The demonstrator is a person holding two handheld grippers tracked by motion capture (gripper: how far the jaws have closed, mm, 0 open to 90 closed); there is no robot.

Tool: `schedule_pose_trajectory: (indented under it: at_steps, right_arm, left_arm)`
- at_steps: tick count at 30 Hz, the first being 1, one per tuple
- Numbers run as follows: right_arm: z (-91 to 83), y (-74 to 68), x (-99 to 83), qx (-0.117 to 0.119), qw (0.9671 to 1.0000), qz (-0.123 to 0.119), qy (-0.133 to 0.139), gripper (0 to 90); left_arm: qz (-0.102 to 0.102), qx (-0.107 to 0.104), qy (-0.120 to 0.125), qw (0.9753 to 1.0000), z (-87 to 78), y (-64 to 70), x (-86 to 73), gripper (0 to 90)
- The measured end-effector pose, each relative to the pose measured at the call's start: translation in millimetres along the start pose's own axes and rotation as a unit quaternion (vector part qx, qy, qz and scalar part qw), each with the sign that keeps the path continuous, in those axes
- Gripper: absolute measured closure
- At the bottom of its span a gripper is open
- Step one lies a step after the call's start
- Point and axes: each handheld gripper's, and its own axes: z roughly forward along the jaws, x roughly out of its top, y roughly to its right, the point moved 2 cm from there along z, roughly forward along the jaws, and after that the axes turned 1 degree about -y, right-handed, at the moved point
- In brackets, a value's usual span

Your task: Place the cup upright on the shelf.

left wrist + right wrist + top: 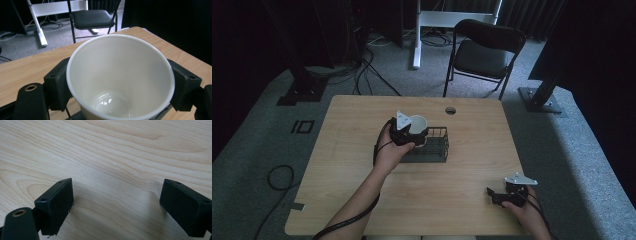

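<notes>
White and thin-walled, the cup point(120, 77) sat pinched in the left hand-held gripper point(404, 131) above the wire rack point(434, 147); too hard a squeeze risked buckling it. The right hand-held gripper point(117, 207) rested spread and empty on the counter point(112, 150).

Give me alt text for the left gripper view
A white cup, empty and seen from above, sits clamped between the left gripper's two black jaws over a light wooden table. Behind stand a black folding chair and grey carpet.
</notes>
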Motion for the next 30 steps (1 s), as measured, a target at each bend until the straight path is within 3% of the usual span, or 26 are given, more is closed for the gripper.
schedule_pose_trajectory:
  at_steps: [7,13,18,21,24,30]
  right_arm:
    - [0.0,0.0,0.0,0.000,1.0000,0.000,0.000,11.3]
    - [0.0,0.0,0.0,0.000,1.0000,0.000,0.000,11.3]
    - [0.0,0.0,0.0,0.000,1.0000,0.000,0.000,11.3]
    - [0.0,0.0,0.0,0.000,1.0000,0.000,0.000,11.3]
    - [-0.1,0.0,0.0,0.000,1.0000,0.000,0.000,11.3]
    - [0.0,0.0,0.0,0.000,1.0000,0.000,0.000,11.3]
  left_arm:
    - [-0.009,0.011,-0.012,0.9998,8.3,-5.9,-11.2,20.6]
    - [0.000,0.010,-0.019,0.9998,13.0,-5.0,-17.2,20.5]
    - [0.019,-0.001,-0.023,0.9995,13.9,-3.1,-16.4,20.0]
    - [0.027,-0.010,-0.025,0.9993,13.8,-0.1,-14.4,13.6]
    - [0.018,-0.018,-0.024,0.9994,12.5,0.1,-12.9,9.6]
    - [0.019,-0.023,-0.013,0.9995,2.3,-1.7,-7.9,6.3]
